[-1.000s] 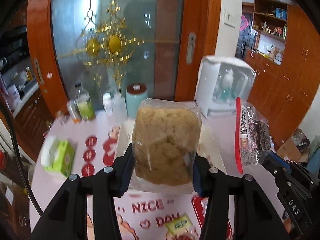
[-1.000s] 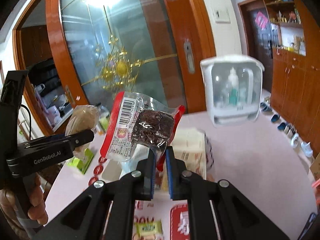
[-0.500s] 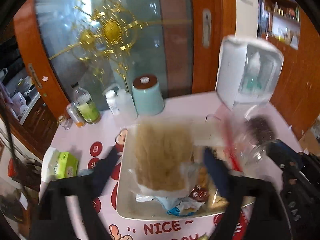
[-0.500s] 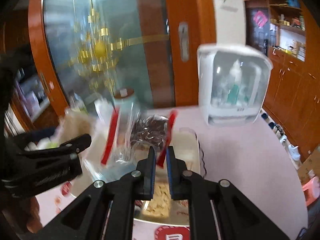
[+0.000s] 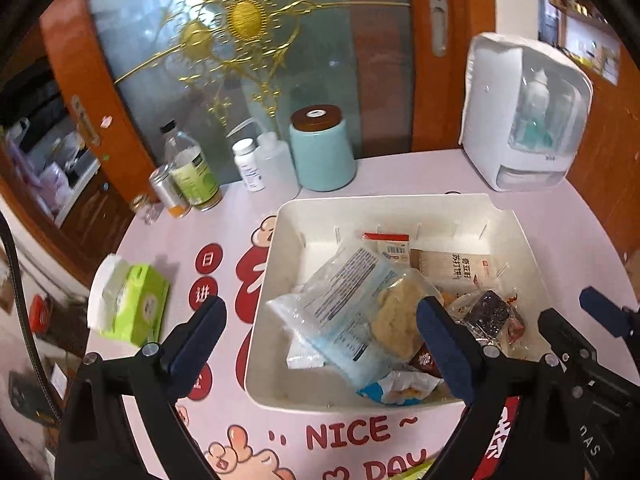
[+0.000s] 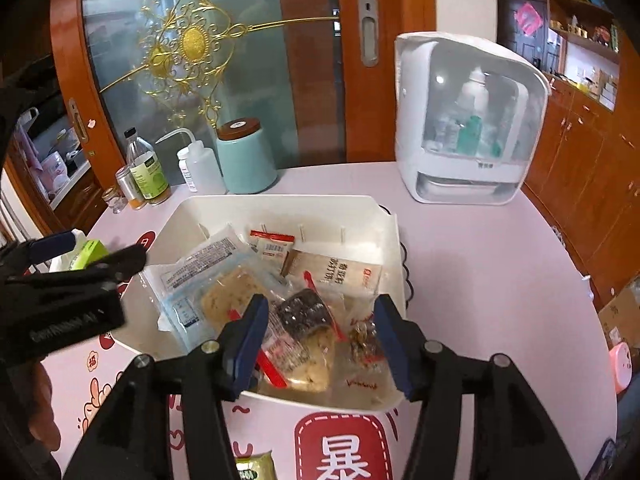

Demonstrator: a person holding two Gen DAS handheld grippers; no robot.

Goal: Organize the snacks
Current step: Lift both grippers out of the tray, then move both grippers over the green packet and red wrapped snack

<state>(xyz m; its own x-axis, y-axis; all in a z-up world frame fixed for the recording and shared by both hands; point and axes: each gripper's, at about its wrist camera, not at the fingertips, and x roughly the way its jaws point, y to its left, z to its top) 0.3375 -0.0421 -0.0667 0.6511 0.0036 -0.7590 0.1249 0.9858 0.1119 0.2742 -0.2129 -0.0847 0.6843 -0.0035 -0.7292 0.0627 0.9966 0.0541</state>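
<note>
White bin (image 5: 516,236) on the table already held most snacks, my tan cake pack (image 5: 396,320) and dark pack (image 6: 304,312) included. Both my left gripper (image 5: 320,344) and right gripper (image 6: 320,336) hung spread, empty; one green packet (image 6: 254,468) remained outside.

white bin (image 5: 280,360) of snacks (image 5: 352,312), hand-held gripper (image 5: 320,320) open

Both views evenly lit, indoor ambient light. Soft glare on frosted glass door (image 5: 248,52), far side. Shadows weak and diffuse on the table (image 6: 480,248). Strong fisheye curvature, dark vignette at the corners. Centre sharp; near left edge slightly blurred.
</note>
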